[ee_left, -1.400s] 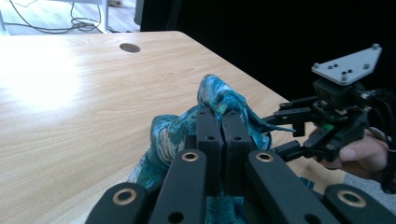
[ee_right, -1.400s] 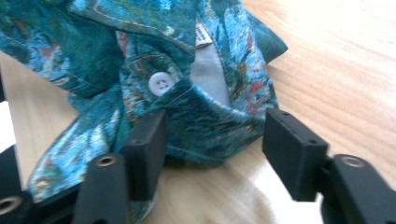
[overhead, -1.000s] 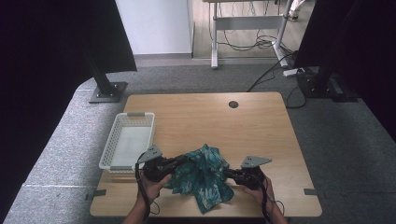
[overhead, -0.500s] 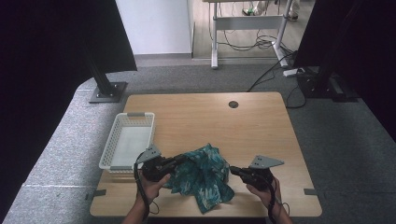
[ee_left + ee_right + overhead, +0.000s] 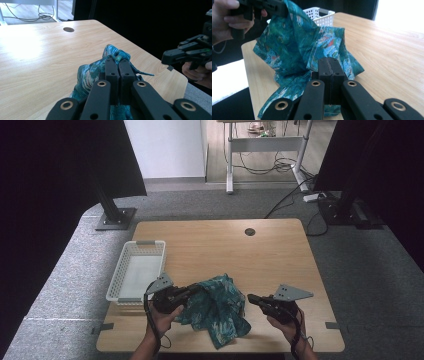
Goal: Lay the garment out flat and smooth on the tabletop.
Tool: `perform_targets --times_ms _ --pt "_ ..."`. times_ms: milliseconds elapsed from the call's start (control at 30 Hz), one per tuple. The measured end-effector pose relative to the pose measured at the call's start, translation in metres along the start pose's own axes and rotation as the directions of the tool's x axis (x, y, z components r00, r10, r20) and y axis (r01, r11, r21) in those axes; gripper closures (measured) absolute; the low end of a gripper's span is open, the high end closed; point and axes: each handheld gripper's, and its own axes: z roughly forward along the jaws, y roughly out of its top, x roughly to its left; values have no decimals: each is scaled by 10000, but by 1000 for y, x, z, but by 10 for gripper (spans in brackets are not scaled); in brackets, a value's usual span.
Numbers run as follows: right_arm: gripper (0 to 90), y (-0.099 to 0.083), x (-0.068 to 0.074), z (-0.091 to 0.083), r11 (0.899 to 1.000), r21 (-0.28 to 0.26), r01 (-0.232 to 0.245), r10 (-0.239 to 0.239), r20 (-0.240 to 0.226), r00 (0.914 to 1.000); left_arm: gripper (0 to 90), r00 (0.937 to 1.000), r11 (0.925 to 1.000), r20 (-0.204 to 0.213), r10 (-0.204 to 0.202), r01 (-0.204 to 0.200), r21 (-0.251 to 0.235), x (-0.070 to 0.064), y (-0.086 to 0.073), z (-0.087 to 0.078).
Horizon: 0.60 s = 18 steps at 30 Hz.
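1. The teal patterned cloth (image 5: pixel 217 307) lies crumpled near the front edge of the table (image 5: pixel 220 245), between the person's two hands, with one corner trailing toward the front edge.
2. In the right gripper view the cloth (image 5: pixel 309 50) rises in a peak at its upper left, where it is lifted off the wood, while its lower folds rest on the table (image 5: pixel 392 57).
3. The left gripper (image 5: pixel 192 291) is at the cloth's left side; in the left gripper view its fingers (image 5: pixel 111 67) are pressed together with a fold of the cloth (image 5: pixel 87 72) pinched between them.
4. The left hand (image 5: pixel 162 312) grips that tool from below, its cable looping down past the wrist.
5. The right gripper (image 5: pixel 251 297) is just to the right of the cloth, apart from it in the high view; the right hand (image 5: pixel 285 317) holds it low over the wood.
6. In the right gripper view its own fingers (image 5: pixel 324 68) are closed flat against each other with nothing between them, the cloth lying just beyond their tips.
7. A white mesh basket (image 5: pixel 132 272) stands on the table to the left of the cloth, near the left gripper, and looks empty.
8. A round cable hole (image 5: pixel 250 231) sits near the far edge of the table, well apart from the cloth.
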Motion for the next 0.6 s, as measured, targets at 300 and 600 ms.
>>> perform_targets --times_ms 300,600 --pt "569 -28 -15 34 9881 1467 -460 571 -717 9958 870 10000 9999 -39 -83 84 78 4 -4 -1" --pt "389 -33 -26 59 9763 2131 -388 590 -891 9943 870 10000 9998 -12 -79 79 171 4 -5 1"
